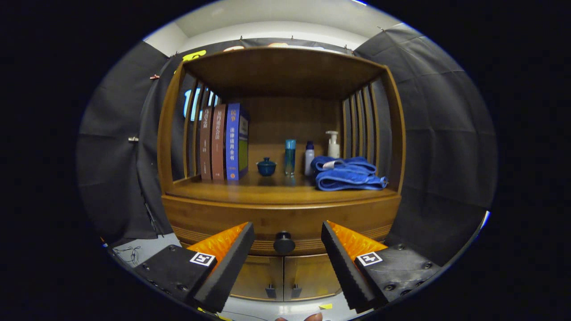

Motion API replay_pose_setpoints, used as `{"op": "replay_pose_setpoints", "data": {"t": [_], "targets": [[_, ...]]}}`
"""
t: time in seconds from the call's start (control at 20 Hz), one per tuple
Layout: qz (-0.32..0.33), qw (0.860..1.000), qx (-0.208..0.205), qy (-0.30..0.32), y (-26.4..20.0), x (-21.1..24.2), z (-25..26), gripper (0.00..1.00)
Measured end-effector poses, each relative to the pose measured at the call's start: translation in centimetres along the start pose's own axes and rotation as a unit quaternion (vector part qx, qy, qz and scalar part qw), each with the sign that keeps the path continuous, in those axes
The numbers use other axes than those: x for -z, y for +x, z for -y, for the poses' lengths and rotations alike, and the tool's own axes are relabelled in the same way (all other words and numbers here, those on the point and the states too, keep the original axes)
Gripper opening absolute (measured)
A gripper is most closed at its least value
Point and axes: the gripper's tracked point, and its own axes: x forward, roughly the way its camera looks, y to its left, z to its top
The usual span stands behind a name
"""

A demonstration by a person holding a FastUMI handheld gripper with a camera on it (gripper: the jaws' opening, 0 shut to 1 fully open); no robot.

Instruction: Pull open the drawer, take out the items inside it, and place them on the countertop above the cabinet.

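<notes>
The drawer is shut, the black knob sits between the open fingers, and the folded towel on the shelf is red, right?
Nearly. In the gripper view the folded towel is blue, not red. The drawer is shut, and its black knob sits between the open fingers of the hand-held gripper.

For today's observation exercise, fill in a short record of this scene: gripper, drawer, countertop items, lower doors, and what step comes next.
gripper: open, fingers apart on either side of the drawer knob, not touching it
drawer: shut, contents hidden
drawer knob: dark, round, between the fingertips
countertop: holds three upright books, a small blue lidded cup, a teal bottle, a white bottle, a pump bottle, folded blue towels
lower doors: two, shut
next step: probably close on the knob and pull
</notes>
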Motion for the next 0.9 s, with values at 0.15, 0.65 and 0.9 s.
{"op": "replay_pose_setpoints", "data": {"t": [0.15, 0.65, 0.9], "targets": [[-0.022, 1.000, -0.001, -0.014, 3.3, 2.8, -0.2, 0.99], [-0.067, 0.998, -0.014, 0.011, 7.7, 7.0, -0.1, 0.54], [-0.074, 0.997, -0.015, 0.031, 7.5, 7.0, -0.2, 0.27]]}}
